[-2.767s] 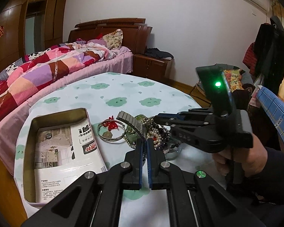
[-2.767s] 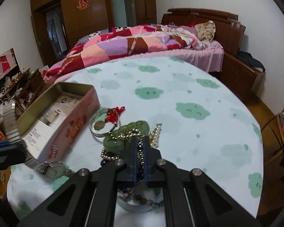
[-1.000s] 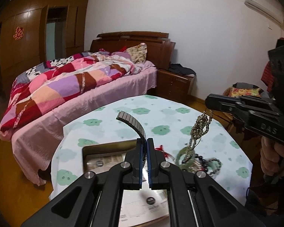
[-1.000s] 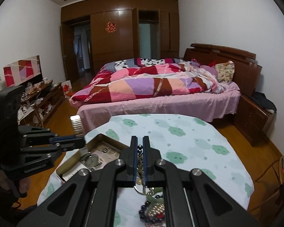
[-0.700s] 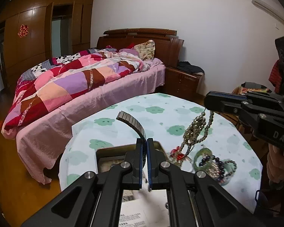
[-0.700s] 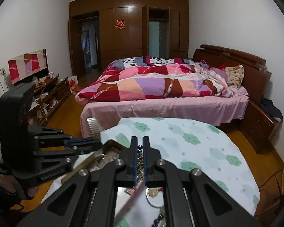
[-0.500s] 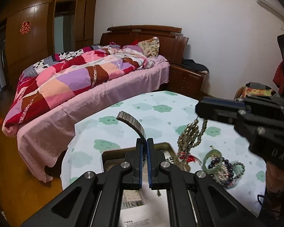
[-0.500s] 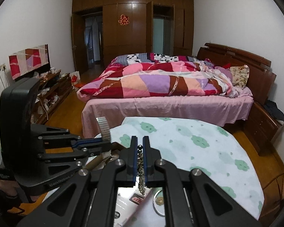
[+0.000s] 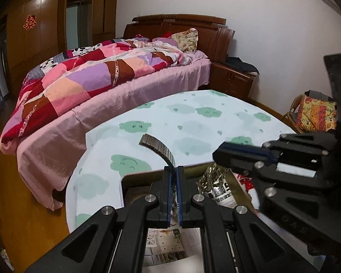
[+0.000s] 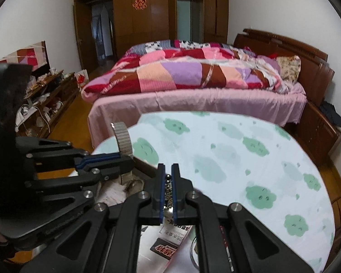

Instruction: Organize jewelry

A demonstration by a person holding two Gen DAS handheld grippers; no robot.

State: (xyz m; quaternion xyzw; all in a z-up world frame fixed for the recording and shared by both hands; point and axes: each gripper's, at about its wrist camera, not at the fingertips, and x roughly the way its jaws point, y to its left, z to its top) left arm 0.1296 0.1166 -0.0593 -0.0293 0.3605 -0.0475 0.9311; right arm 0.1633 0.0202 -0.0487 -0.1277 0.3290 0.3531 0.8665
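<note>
Over the open tin box (image 9: 138, 178) on the cloud-print counter (image 9: 193, 122), the left gripper (image 9: 174, 183) has its jaws clamped on a metal watch band (image 9: 158, 146) that curls upward — beside it, the right gripper (image 10: 168, 183) pinches a bead chain (image 10: 168, 187) hanging into the box.

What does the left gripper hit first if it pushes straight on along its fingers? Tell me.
Most likely the tin box. The left gripper, shut on the watch band, points down over the box's far rim, so the rim or the paper-lined inside comes first; depth is unclear. The tablecloth lies beyond.
</note>
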